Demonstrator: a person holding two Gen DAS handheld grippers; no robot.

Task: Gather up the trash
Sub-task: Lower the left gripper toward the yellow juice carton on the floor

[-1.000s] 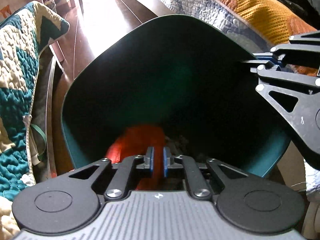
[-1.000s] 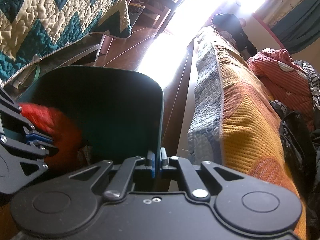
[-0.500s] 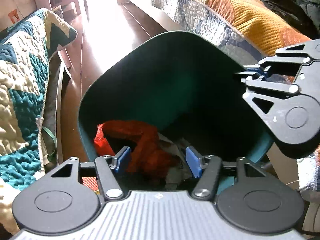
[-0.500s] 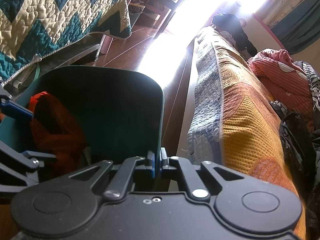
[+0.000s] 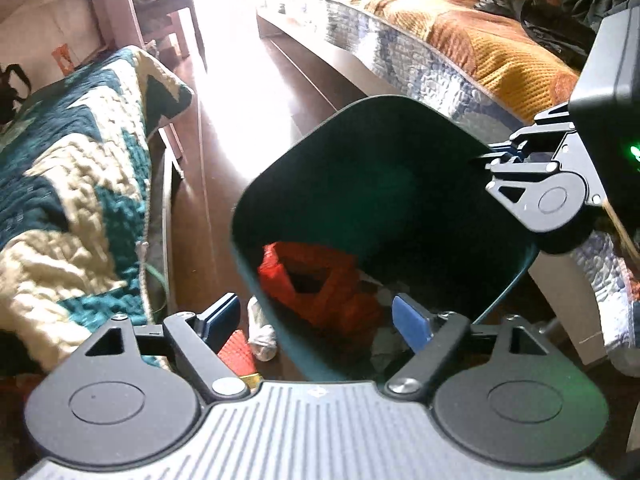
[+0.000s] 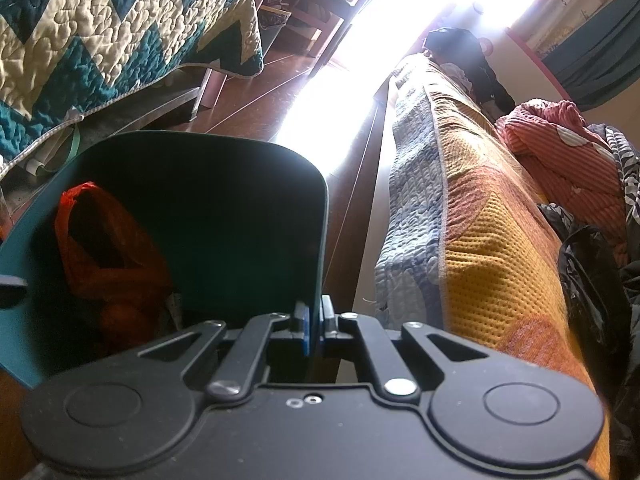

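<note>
Left gripper [image 5: 320, 320]: above the near rim of the bin, jaws opening, blue pads [image 5: 412, 322] spread wide with nothing pinched between them; the near rim and the bag sit in view beyond the gap.
Right gripper [image 6: 314, 326]: jaws pressed together, pinching the thin right-hand wall of the bin; in the left wrist view it shows at the right [image 5: 504, 152], clamped on the rim.
Dark green plastic trash bin [image 5: 360, 184]: tilted, its open mouth turned toward both cameras, standing on the floor between the two beds; in the right wrist view its inner wall [image 6: 224, 216] fills the left half.
Crumpled orange-red plastic bag [image 5: 320, 280]: down inside the bin, low on its left side, free of both grippers; seen again in the right wrist view [image 6: 108, 256] against the left wall.
Pale scraps of paper or wrapping [image 5: 384, 344]: also in the bin bottom, just right of the bag; too dim to tell more.
Floor beside the bin: a white rolled sock-like item [image 5: 262, 332] and a red ribbed object [image 5: 238, 354] lie just left of the bin, near the left pad.
Dark brown wooden floor [image 5: 224, 160]: strong glare running far up the middle.
Left bed: teal and cream zigzag quilt [image 5: 72, 200].
Right bed: orange and blue quilted cover [image 6: 472, 240], with a pink striped blanket [image 6: 560, 140] and dark clothing heaped further along.
</note>
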